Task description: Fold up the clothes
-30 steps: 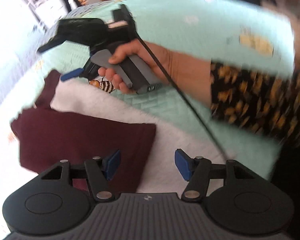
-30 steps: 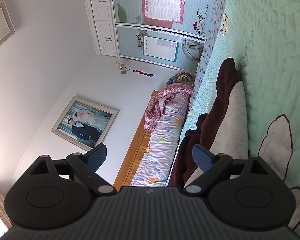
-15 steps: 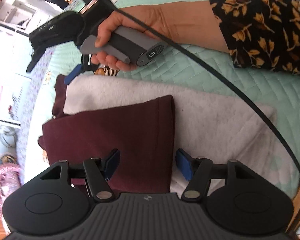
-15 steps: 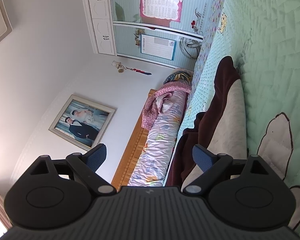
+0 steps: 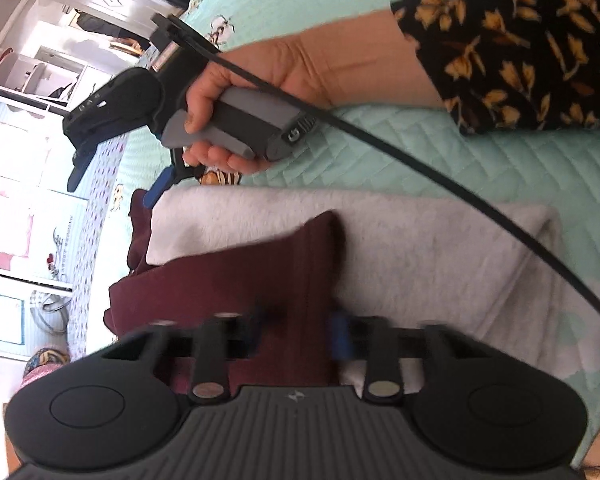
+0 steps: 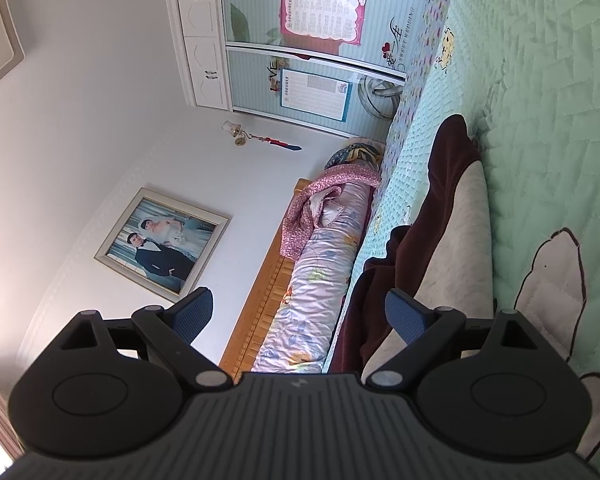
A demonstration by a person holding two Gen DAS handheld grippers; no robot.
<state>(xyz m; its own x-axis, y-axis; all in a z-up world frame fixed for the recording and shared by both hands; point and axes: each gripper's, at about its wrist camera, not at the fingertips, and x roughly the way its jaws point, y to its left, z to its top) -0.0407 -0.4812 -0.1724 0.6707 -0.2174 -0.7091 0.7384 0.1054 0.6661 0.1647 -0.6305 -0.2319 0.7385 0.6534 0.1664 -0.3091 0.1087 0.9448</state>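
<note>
A maroon garment (image 5: 228, 280) lies folded on the mint quilted bed, its pale fleece lining (image 5: 420, 248) turned up beside it. My left gripper (image 5: 300, 332) sits low over the near edge of the maroon fold. Its jaws are closing, blurred, with the maroon cloth between the pads. A hand (image 5: 260, 80) in a floral sleeve holds my right gripper (image 5: 114, 184) beyond the garment's far edge, open and empty. In the right wrist view that gripper (image 6: 300, 316) points along the bed, with the garment (image 6: 448, 184) and its lining (image 6: 456, 248) just to its right.
A black cable (image 5: 440, 176) runs from the right gripper across the lining. The quilt (image 6: 540, 80) spreads to the right. Rolled bedding (image 6: 320, 264) lies against a wooden headboard (image 6: 260, 312). A wardrobe (image 6: 300, 40) and a framed photo (image 6: 160, 240) stand beyond.
The left gripper has rolled and drawn nearer to the maroon fold, and its jaws have come together on the cloth. The right gripper has stayed where it was, still open.
</note>
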